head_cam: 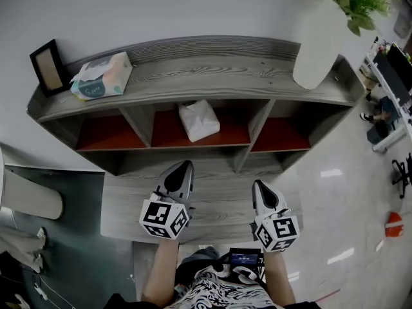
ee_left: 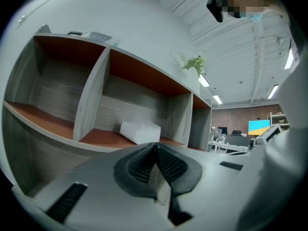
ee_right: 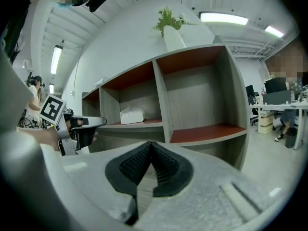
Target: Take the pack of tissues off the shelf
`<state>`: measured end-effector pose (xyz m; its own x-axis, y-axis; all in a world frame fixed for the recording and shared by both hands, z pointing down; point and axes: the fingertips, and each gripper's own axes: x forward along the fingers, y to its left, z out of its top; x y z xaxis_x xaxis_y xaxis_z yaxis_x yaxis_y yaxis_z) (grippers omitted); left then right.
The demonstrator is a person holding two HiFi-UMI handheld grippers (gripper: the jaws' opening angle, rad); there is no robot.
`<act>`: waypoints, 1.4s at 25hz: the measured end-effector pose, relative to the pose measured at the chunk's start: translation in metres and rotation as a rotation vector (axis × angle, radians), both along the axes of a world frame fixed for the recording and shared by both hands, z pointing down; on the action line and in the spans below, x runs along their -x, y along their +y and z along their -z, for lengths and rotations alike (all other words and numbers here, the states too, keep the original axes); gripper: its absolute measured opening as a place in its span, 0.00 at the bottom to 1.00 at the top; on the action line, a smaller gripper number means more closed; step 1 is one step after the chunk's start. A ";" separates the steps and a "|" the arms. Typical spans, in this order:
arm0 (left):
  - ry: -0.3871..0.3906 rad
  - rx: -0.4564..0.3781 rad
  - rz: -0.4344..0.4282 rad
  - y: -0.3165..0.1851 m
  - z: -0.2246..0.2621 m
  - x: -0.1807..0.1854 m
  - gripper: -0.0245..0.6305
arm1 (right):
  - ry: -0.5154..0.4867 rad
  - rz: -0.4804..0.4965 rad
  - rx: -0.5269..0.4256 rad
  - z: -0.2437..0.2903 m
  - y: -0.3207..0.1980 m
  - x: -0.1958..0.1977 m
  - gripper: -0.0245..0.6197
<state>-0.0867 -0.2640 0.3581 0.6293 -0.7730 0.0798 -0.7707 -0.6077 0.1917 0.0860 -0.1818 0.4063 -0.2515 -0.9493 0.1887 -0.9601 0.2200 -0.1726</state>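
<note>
- Head view: the left gripper [head_cam: 185, 166] and right gripper [head_cam: 259, 187] sit side by side at lower centre. Both have their jaws pressed together on nothing and point at the shelf [head_cam: 212, 69].
- The white pack of tissues [head_cam: 199, 120] lies in the middle compartment, centre frame. Its long axis runs front to back, with the near end skewed slightly right.
- A printed pack [head_cam: 102, 76] lies on the shelf top, upper left.

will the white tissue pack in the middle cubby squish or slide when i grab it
Probably soft: the white pack looks wrinkled, so it should dent under the jaws. Likely light for its size. It may slide easily on the smooth red board.
</note>
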 end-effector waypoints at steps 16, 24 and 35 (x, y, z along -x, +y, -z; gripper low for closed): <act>-0.032 0.018 0.148 -0.032 0.002 -0.003 0.05 | -0.001 0.125 0.004 0.006 -0.046 -0.015 0.05; -0.050 0.020 0.158 -0.055 0.005 -0.008 0.05 | -0.006 0.106 -0.006 0.013 -0.060 -0.027 0.05; -0.083 0.035 0.148 -0.070 0.000 -0.017 0.25 | -0.031 0.088 0.008 0.007 -0.068 -0.033 0.05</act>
<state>-0.0700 -0.3336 0.3577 0.4995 -0.8524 0.1546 -0.8650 -0.4809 0.1429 0.1190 -0.2502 0.3993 -0.3392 -0.9220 0.1866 -0.9314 0.3014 -0.2038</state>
